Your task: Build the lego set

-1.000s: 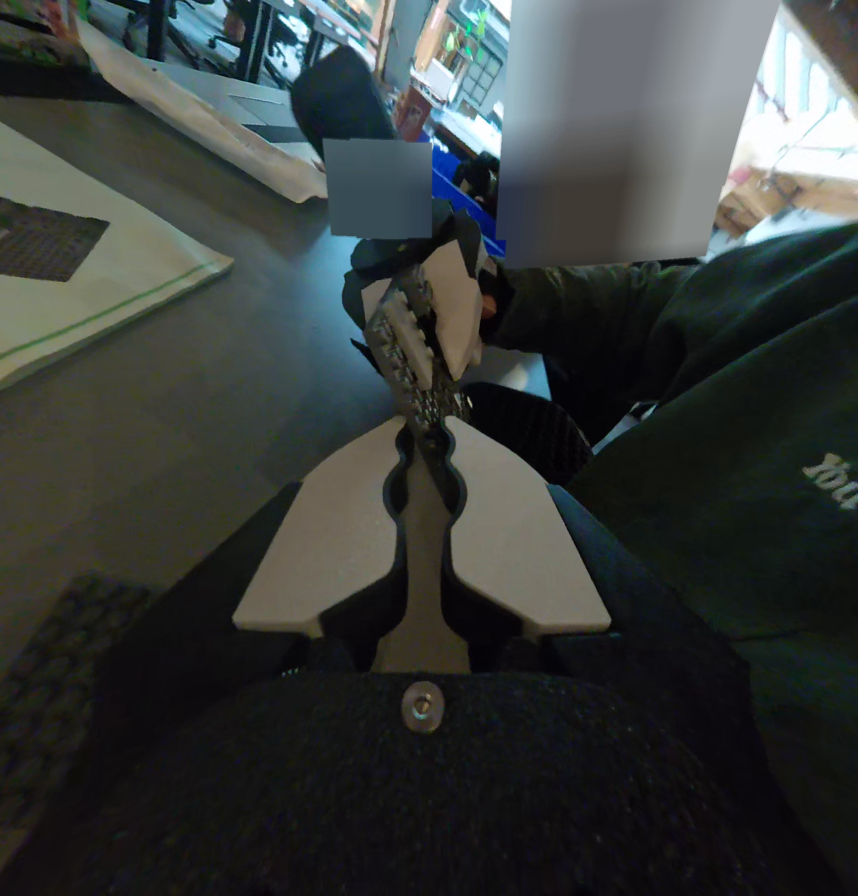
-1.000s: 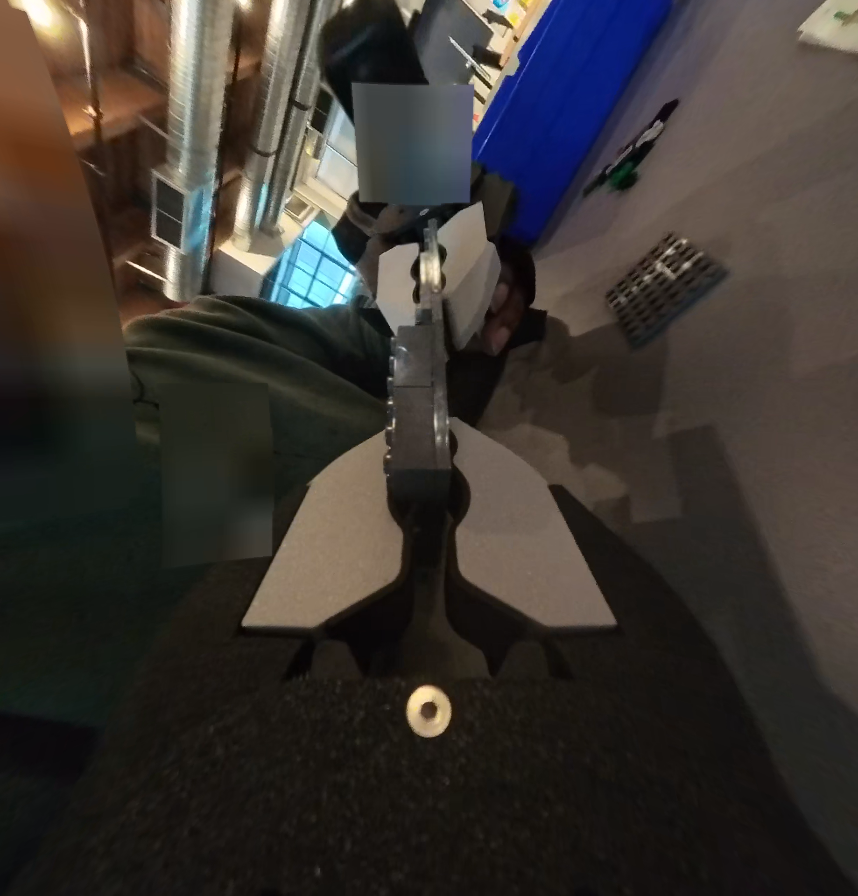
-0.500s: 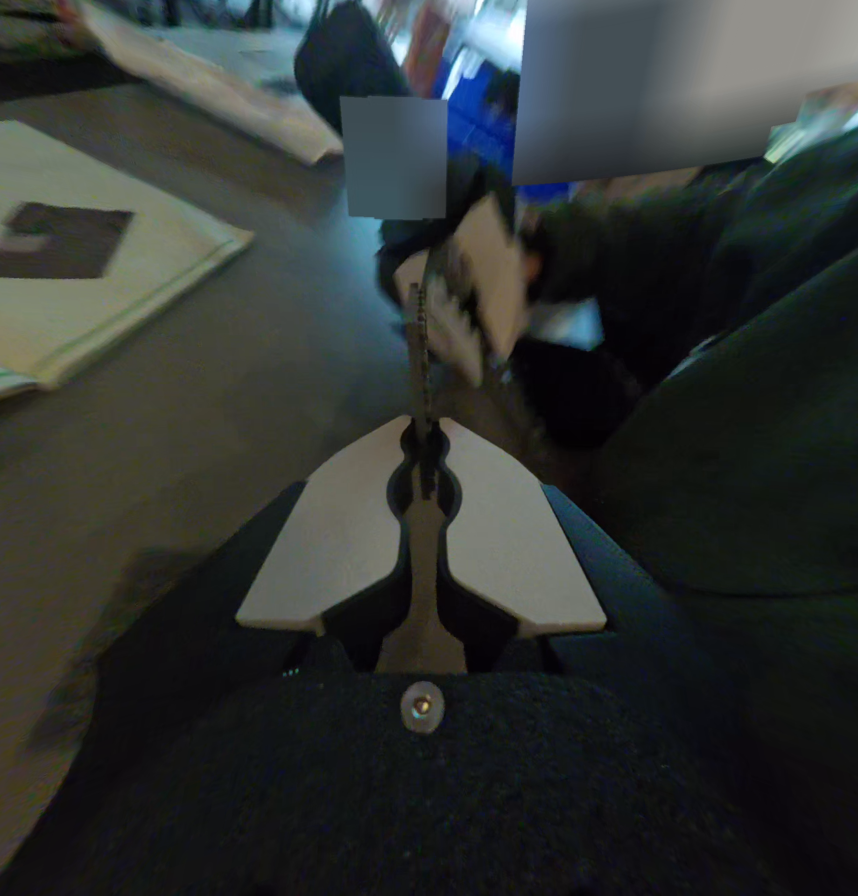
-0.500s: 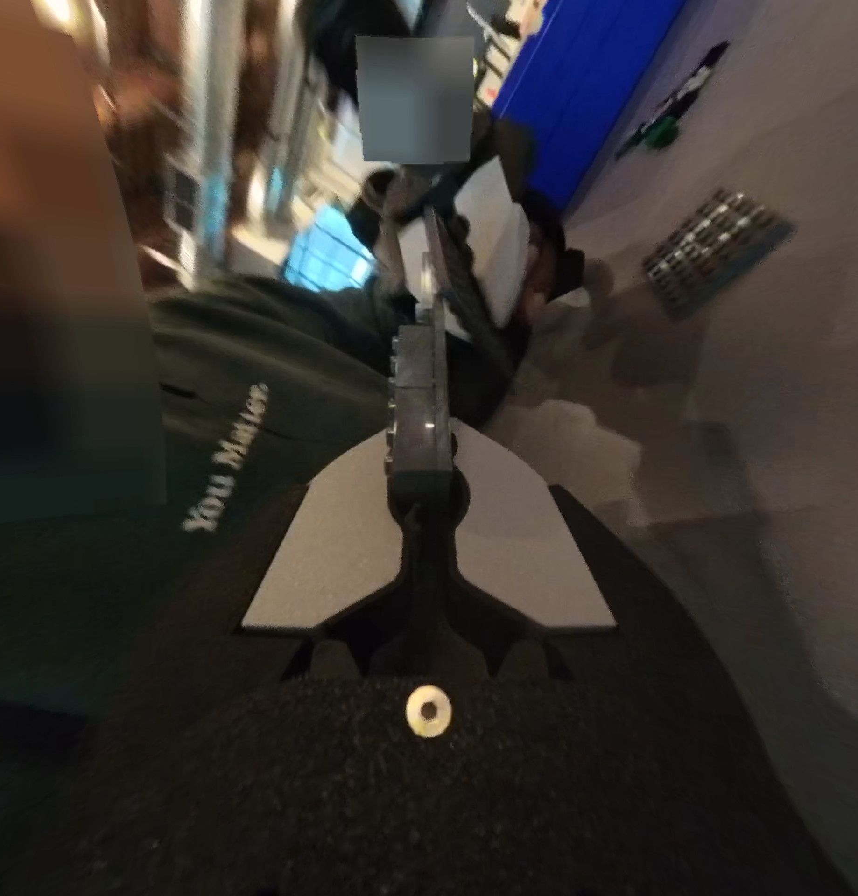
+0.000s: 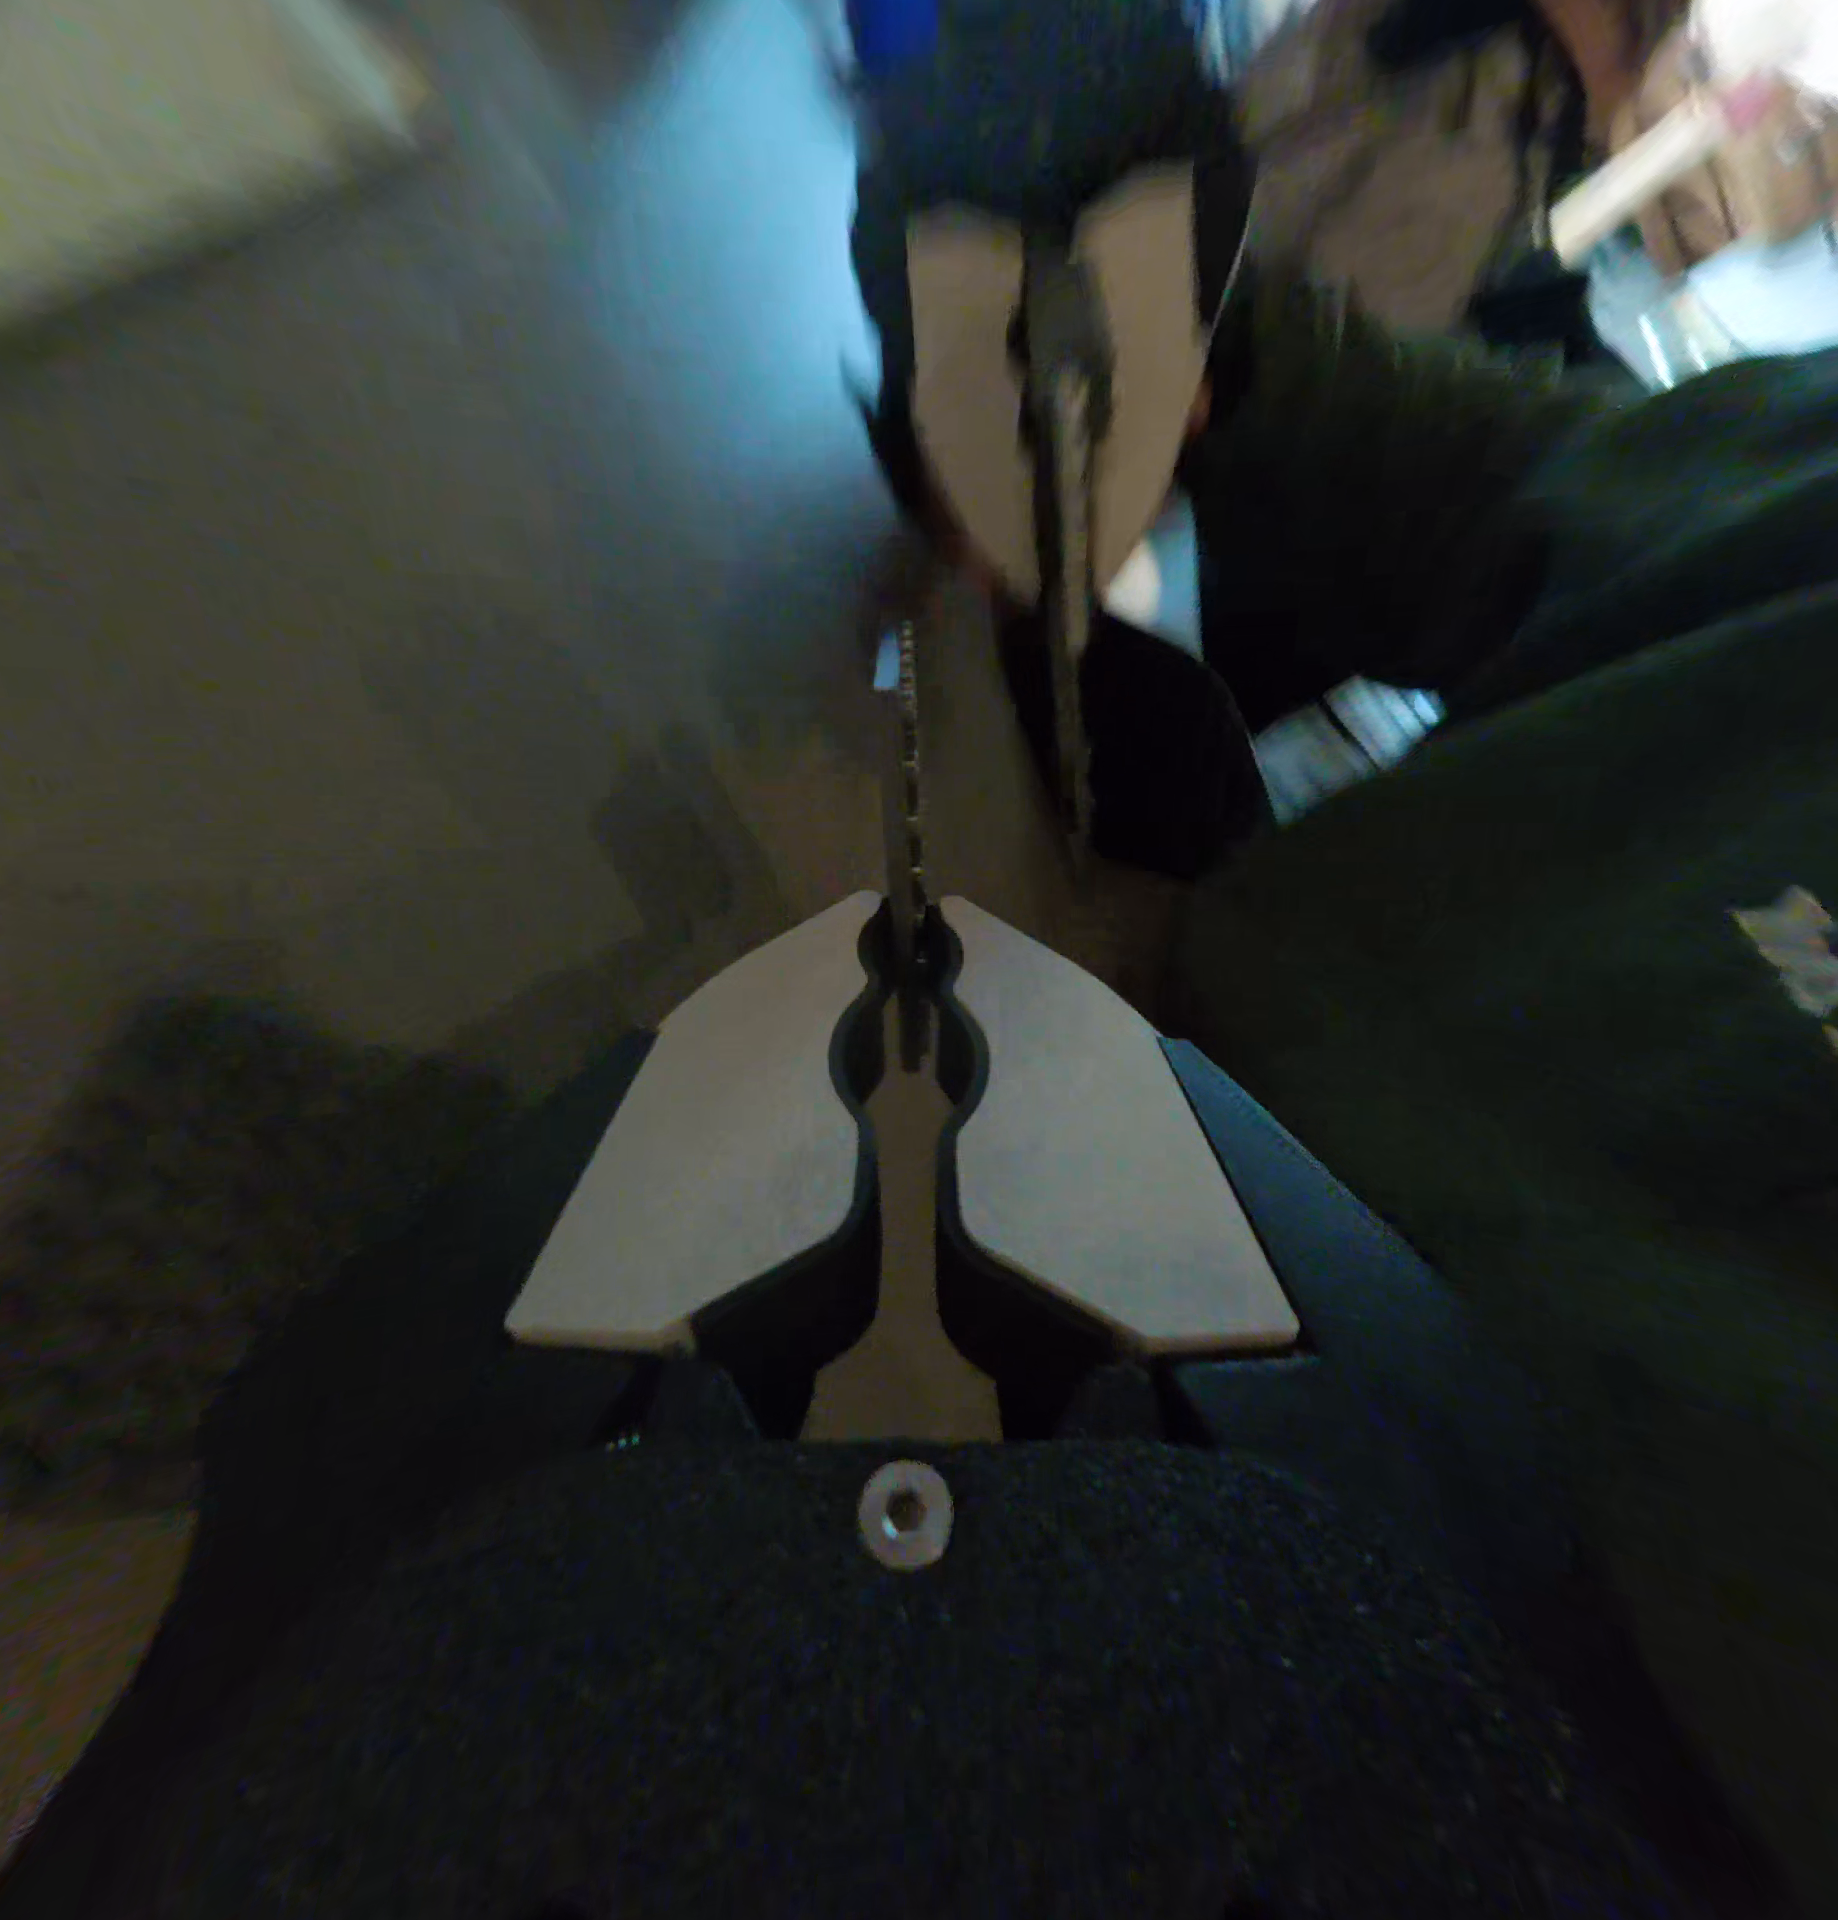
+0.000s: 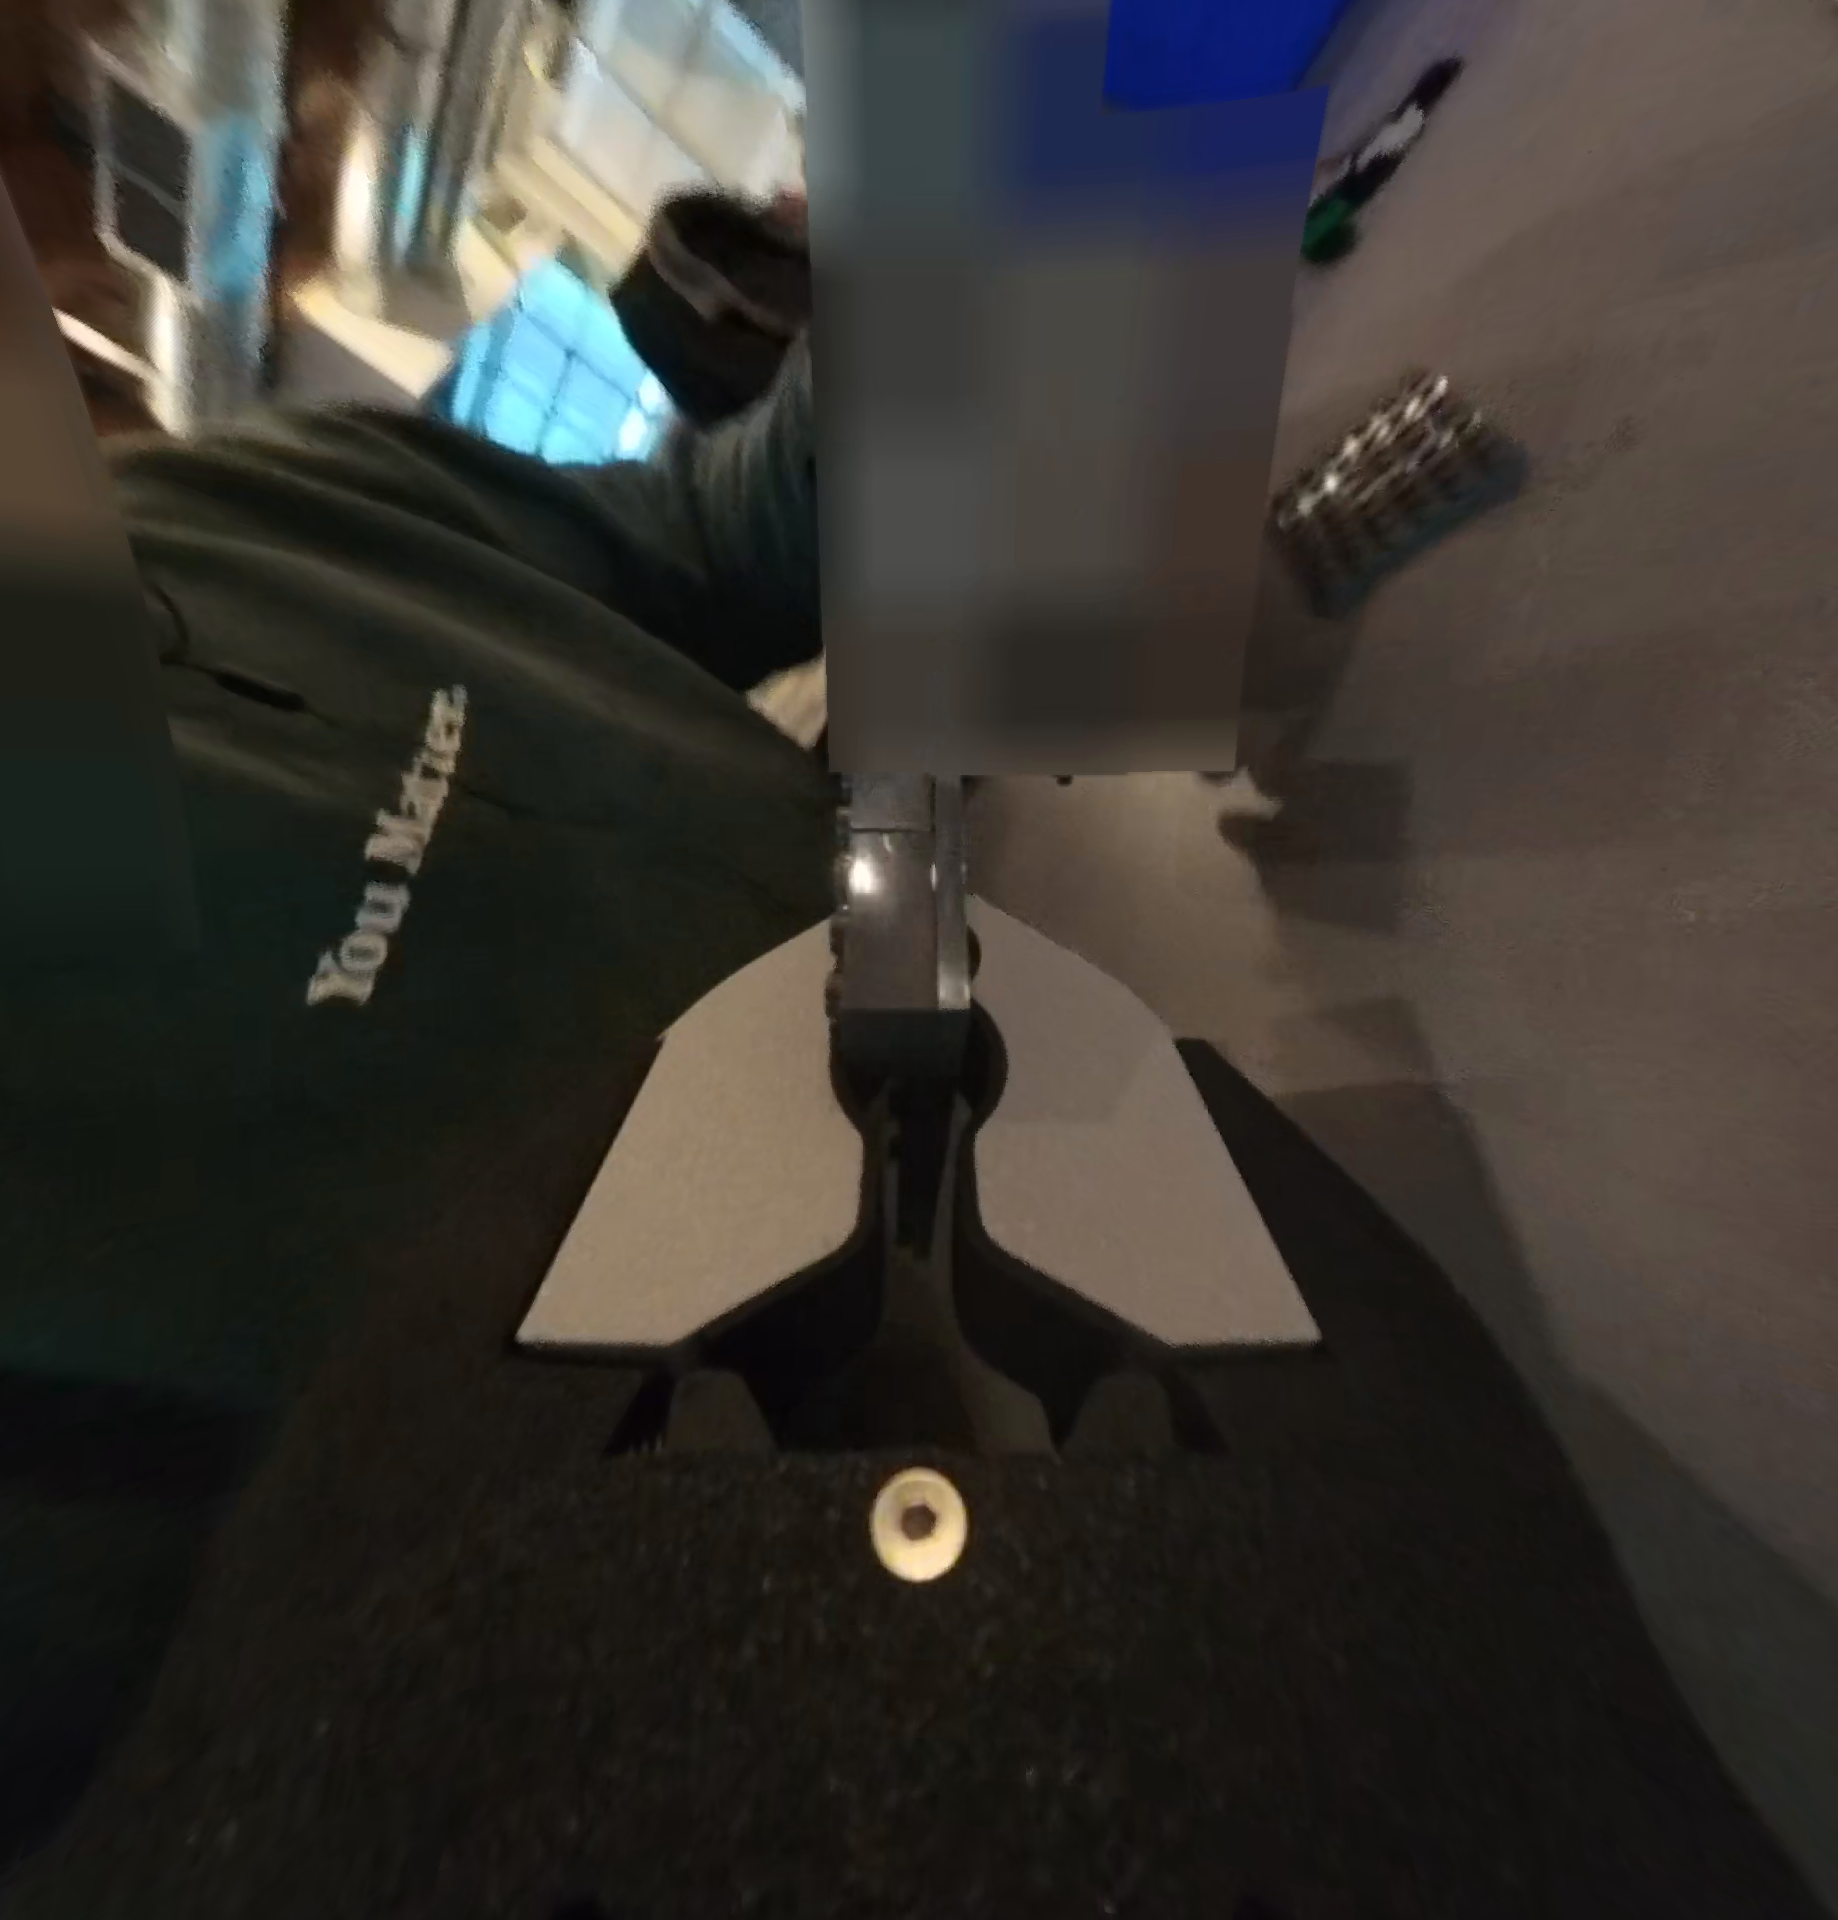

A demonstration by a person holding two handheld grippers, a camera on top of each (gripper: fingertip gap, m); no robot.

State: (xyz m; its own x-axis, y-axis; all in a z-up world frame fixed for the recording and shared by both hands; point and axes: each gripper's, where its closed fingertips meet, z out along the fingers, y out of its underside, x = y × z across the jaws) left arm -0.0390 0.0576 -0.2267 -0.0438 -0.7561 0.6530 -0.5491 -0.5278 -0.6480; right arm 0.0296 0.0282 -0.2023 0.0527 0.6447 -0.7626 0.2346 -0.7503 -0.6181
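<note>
1. Left tongs (image 5: 910, 935) pinch a thin studded plate (image 5: 907, 769) by its near end. The plate stands edge-on and points away toward the far side, probably so that its free end can meet the other piece.
2. Right tongs (image 6: 899, 997) are pressed onto a thicker grey block (image 6: 894, 914), also held on edge. Its far end disappears behind a blurred patch, so whether it touches anything there I cannot tell.
3. In the left wrist view the right tongs (image 5: 1060, 436) face the camera from farther off, heavily smeared. The plate's tip lies near them; contact cannot be judged.
4. Both pieces are off the grey table (image 6: 1621, 935), likely being lined up in the air for joining.
5. A flat studded baseplate (image 6: 1398, 488) lies on the table at the far right, untouched.
6. A dark green sleeve (image 6: 427, 727) fills the left of the right wrist view.
</note>
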